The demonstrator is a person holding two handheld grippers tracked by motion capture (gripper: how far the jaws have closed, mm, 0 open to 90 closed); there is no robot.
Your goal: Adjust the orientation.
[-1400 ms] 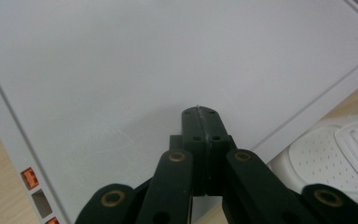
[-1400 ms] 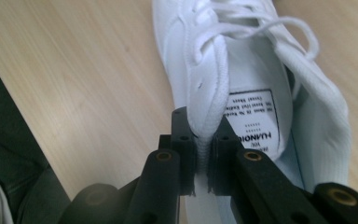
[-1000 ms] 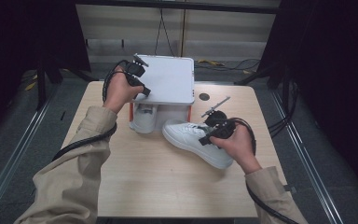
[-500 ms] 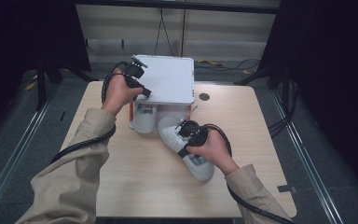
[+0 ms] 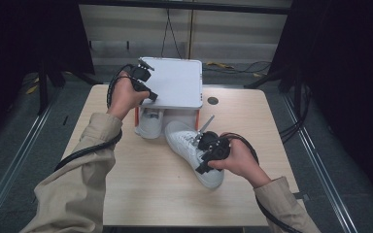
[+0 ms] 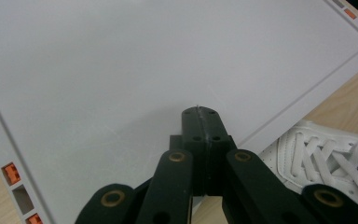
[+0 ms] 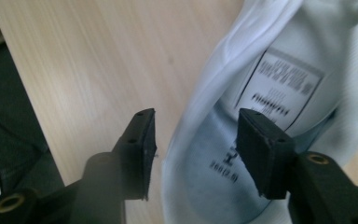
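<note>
Your right gripper (image 7: 193,149): jaws apart, straddling collar wall of white sneaker (image 5: 194,150), one jaw inside shoe opening, other outside over table (image 5: 141,194). Your right hand (image 5: 238,158) low at sneaker heel, forearm from bottom right.

Your left gripper (image 6: 200,123): jaws pressed together at edge of white lid (image 5: 175,82). Left hand (image 5: 124,97) raised.

Under lid, second sneaker (image 5: 150,124) toe-out in box; contents otherwise hidden.

**Shoes and lidded box: position and condition**

White sneaker (image 5: 192,150) lies on the wooden table (image 5: 141,194), toe toward the box, laces up, opening exposed with a printed tongue label (image 7: 279,88). A second white sneaker (image 5: 150,124) sits under the raised white lid (image 5: 175,82), inside the box with red edges (image 5: 137,116).
</note>
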